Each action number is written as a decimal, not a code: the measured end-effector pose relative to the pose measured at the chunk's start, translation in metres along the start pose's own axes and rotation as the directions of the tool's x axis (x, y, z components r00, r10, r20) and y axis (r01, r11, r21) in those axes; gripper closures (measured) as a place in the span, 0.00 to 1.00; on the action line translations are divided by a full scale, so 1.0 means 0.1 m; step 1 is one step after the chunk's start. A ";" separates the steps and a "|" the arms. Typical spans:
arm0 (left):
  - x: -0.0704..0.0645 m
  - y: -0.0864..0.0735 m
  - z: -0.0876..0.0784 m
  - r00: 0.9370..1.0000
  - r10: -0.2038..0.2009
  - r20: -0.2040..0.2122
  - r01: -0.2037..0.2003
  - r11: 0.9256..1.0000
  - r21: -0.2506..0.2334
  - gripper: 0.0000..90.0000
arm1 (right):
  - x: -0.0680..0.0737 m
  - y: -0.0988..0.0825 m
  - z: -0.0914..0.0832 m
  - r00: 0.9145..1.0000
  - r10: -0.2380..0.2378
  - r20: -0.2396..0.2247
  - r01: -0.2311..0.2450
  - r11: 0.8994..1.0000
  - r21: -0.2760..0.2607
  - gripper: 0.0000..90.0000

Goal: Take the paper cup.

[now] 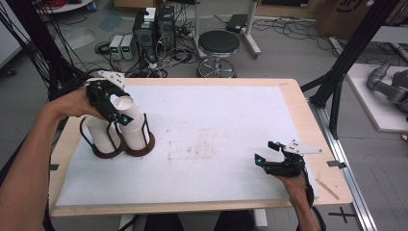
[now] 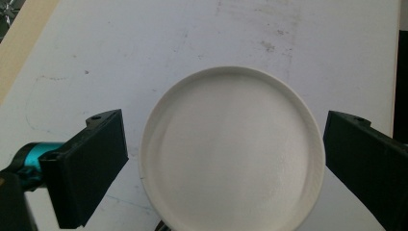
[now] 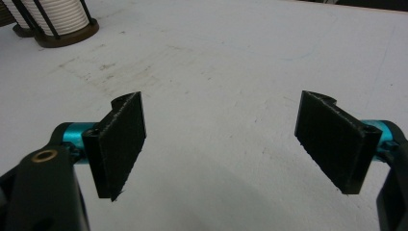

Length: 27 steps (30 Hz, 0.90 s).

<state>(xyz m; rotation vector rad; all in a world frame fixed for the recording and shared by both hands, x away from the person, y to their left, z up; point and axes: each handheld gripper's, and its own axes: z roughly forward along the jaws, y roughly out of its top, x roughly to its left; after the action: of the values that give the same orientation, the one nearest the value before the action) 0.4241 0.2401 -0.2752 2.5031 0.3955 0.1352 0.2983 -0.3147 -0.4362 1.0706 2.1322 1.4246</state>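
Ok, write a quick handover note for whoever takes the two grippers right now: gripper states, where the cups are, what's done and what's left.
Left gripper: open, jaws either side of the top white cup, pads not yet touching it.
Right gripper: open, empty, low over the white mat near the table's right front.
Cups: two white stacks in a dark wire holder at the mat's left.
Done: left gripper lined up on the stack.
Left: probably close on the top cup and lift it off.

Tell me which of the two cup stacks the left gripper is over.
The taller, right-hand stack of white cups. The left gripper straddles its top cup, jaws open and apart from the rim; the shorter stack sits beside it.
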 end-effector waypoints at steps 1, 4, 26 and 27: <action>0.00 0.00 0.00 1.000 -0.003 0.001 0.003 1.000 0.005 0.03 | 0.00 0.00 0.00 1.000 0.000 0.000 0.000 1.000 0.002 0.21; 0.01 0.00 0.02 1.000 -0.023 -0.019 0.023 1.000 0.017 0.03 | -0.01 0.00 0.00 1.000 -0.001 0.002 0.001 1.000 -0.002 0.21; 0.01 0.00 -0.02 1.000 0.003 0.007 -0.003 1.000 0.002 0.33 | 0.00 0.00 0.00 1.000 0.000 0.007 0.000 1.000 -0.005 0.21; 0.01 0.00 -0.02 1.000 0.002 0.006 -0.002 1.000 0.002 0.33 | 0.00 0.00 0.00 1.000 0.000 0.007 0.000 1.000 -0.005 0.21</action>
<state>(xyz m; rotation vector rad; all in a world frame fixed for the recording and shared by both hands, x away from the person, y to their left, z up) 0.4244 0.2411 -0.2739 2.5051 0.3913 0.1279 0.2985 -0.3151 -0.4358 1.0729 2.1227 1.4228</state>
